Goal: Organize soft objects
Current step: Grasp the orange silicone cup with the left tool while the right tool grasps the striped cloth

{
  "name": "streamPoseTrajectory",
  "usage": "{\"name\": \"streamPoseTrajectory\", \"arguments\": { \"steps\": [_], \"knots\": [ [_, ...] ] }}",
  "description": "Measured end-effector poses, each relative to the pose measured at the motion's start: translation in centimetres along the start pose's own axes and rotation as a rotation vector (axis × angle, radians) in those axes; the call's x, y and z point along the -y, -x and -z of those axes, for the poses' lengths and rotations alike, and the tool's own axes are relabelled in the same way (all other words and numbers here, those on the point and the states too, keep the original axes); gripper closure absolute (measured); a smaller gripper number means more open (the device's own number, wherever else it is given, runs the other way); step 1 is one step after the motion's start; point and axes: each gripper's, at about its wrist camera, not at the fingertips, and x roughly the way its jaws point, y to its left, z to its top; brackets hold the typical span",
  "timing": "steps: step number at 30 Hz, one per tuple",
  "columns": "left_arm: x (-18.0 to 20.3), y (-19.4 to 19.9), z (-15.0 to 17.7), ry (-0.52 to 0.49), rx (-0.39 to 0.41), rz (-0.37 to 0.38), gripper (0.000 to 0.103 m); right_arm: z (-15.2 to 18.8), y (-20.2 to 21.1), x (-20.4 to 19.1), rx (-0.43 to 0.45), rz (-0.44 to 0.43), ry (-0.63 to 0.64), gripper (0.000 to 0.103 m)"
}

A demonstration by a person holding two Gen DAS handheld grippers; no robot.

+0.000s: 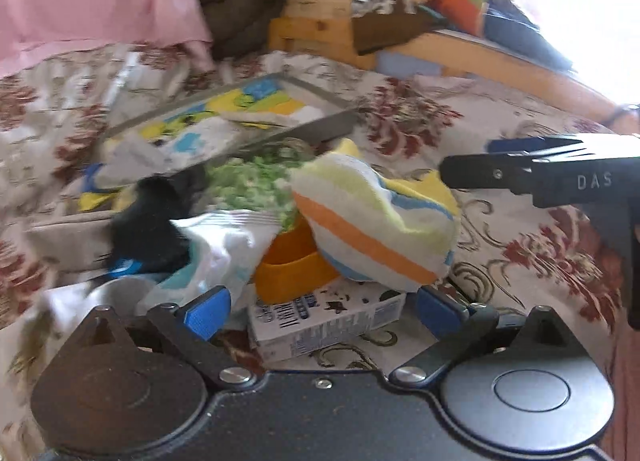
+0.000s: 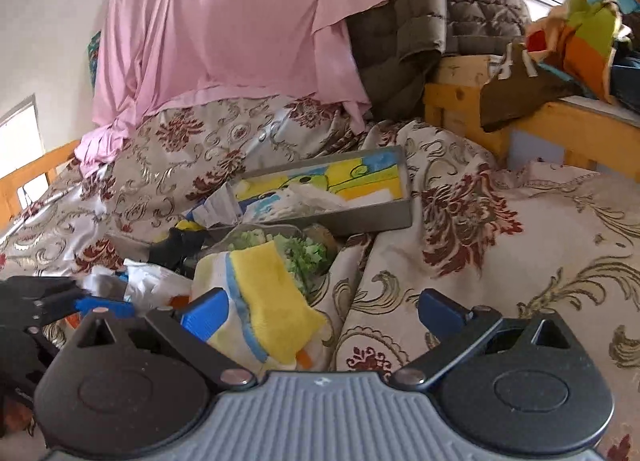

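A striped soft cloth (image 1: 372,221), white with orange, yellow and blue bands, lies bunched on a pile on the floral bedspread; it shows in the right wrist view (image 2: 264,301) too. My left gripper (image 1: 320,311) is open, low before the pile, holding nothing. My right gripper (image 2: 324,315) is open, its left finger (image 2: 204,313) beside the cloth. It shows from the side in the left wrist view (image 1: 480,171), right of the cloth. A grey tray (image 2: 376,217) holds colourful folded cloths (image 2: 340,181).
The pile holds an orange cup (image 1: 292,273), a green fuzzy item (image 1: 256,185), a black object (image 1: 148,229), a white wrapper (image 1: 224,249) and a printed box (image 1: 324,325). A pink sheet (image 2: 224,33), quilted blanket (image 2: 432,13) and wooden frame (image 2: 560,125) stand behind.
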Motion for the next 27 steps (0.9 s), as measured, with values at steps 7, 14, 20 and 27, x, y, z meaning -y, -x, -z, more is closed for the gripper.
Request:
{"name": "streamPoseTrajectory", "arguments": {
  "steps": [7, 14, 20, 27],
  "knots": [
    [-1.4, -2.1, 0.8, -0.025, 0.038, 0.096, 0.006, 0.2, -2.3, -2.5, -0.053, -0.09, 0.061, 0.0],
    [-2.6, -2.8, 1.0, 0.032, 0.044, 0.097, 0.006, 0.7, -4.0, -1.8, -0.084, -0.084, -0.008, 0.006],
    [-2.0, -3.1, 0.0, -0.018, 0.057, 0.079, 0.007, 0.9, -4.1, -1.7, -0.117, -0.088, -0.026, 0.021],
    [-1.0, -3.6, -0.7, -0.02, 0.087, 0.046, 0.022, 0.6, -3.8, -0.6, -0.094, -0.051, -0.08, 0.054]
  ]
}}
